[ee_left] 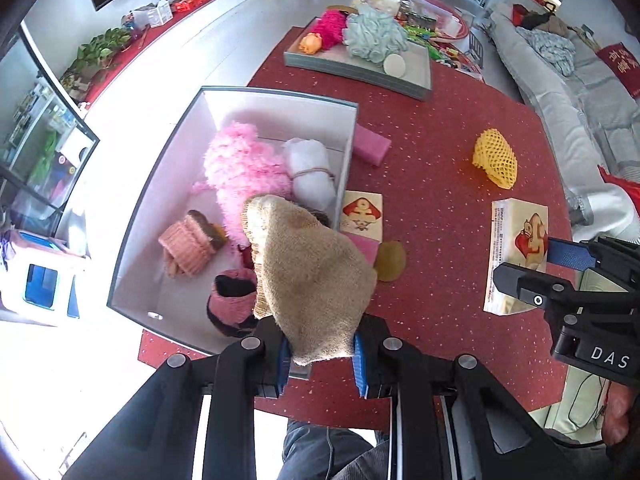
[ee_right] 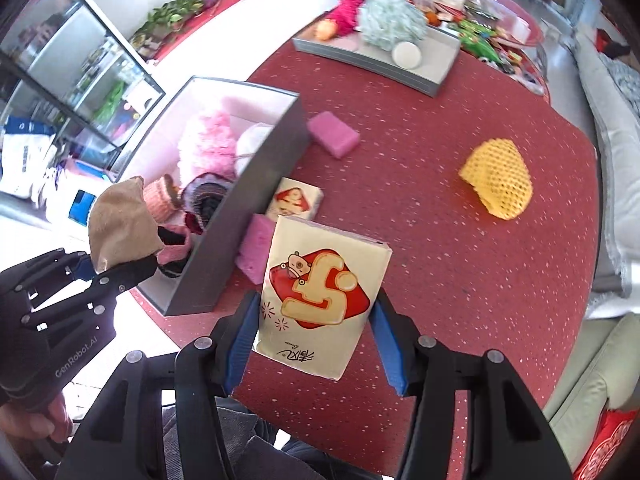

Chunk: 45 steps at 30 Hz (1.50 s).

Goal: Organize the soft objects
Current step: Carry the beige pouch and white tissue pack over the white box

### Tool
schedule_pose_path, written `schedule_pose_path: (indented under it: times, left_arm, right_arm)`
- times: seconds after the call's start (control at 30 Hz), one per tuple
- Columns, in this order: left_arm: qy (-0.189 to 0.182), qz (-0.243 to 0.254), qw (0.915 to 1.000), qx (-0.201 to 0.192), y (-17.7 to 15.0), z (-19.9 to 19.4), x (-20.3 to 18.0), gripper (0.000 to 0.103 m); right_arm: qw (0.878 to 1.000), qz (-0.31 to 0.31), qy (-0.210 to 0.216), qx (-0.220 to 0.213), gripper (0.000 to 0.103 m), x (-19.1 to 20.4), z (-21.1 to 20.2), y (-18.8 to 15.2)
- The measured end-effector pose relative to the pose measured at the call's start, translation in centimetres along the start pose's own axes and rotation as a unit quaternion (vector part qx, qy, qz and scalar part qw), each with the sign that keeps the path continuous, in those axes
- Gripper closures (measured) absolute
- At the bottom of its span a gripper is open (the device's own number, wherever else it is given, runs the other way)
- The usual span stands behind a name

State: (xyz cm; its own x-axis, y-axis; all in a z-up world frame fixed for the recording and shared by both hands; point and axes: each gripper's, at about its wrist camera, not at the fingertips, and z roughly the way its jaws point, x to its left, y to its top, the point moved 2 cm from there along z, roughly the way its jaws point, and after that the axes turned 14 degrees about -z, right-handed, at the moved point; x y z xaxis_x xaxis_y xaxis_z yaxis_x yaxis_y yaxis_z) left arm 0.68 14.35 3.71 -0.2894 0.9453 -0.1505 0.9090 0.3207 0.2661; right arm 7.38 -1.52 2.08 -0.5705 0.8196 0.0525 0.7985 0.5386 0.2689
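My left gripper (ee_left: 320, 354) is shut on a beige knitted cloth (ee_left: 310, 272) and holds it over the near right corner of the grey box (ee_left: 160, 184). The box holds a pink fluffy piece (ee_left: 244, 168), a white roll (ee_left: 312, 172), a pink knitted item (ee_left: 188, 246) and a pink-black sock (ee_left: 232, 300). My right gripper (ee_right: 314, 340) is shut on a tissue pack (ee_right: 320, 296) above the red table. The left gripper with the beige cloth (ee_right: 120, 224) shows at the left of the right wrist view.
On the red table (ee_left: 440, 184) lie a yellow foam net (ee_left: 496, 158), a pink sponge (ee_left: 372, 144), a small tissue pack (ee_left: 362, 212), another pink sponge (ee_right: 258, 248) and a tan pad (ee_left: 390, 256). A grey tray (ee_left: 360, 68) at the back holds soft items.
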Motion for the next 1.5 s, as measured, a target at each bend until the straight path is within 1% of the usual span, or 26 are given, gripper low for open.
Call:
schedule_pose_path:
  times: [0.23,0.47,0.63,0.8,0.9,1.03,1.17,1.5]
  left_arm:
    - [0.001,-0.037,0.9993,-0.011,0.7,-0.7,4.3,0.077]
    - [-0.004,-0.044,0.999,-0.009,1.0,-0.4,6.7,0.077]
    - [-0.007,-0.044,0.9989,-0.01,1.8,-0.2,7.9,0.077]
    - [-0.018,-0.041,0.9989,-0.012,2.8,-0.1,8.5,0.077]
    - [-0.028,-0.046,0.9984,-0.016,3.5,-0.1,9.0,0.077]
    - [-0.032,-0.048,0.9982,-0.016,3.9,0.2,9.6,0.077]
    - [-0.032,-0.048,0.9983,-0.012,4.0,0.6,10.1,0.077]
    - [-0.038,-0.058,0.9976,-0.006,3.9,1.4,11.2,0.077]
  right_arm:
    - [0.999,-0.042,0.005,-0.001,0.045,4.3,-0.3,1.8]
    - [0.997,-0.083,0.005,0.003,0.045,8.3,0.3,3.3]
    - [0.994,-0.106,0.006,-0.008,0.045,10.4,0.3,4.2]
    - [0.995,-0.096,0.002,-0.013,0.045,10.6,0.2,4.9]
    - [0.996,-0.083,0.009,-0.027,0.045,10.4,-0.3,5.4]
    - [0.996,-0.081,0.014,-0.042,0.045,10.8,-0.7,6.1]
    - [0.995,-0.092,0.015,-0.039,0.045,11.6,-0.4,6.6]
    - [0.993,-0.115,0.002,-0.015,0.045,12.1,0.9,7.4]
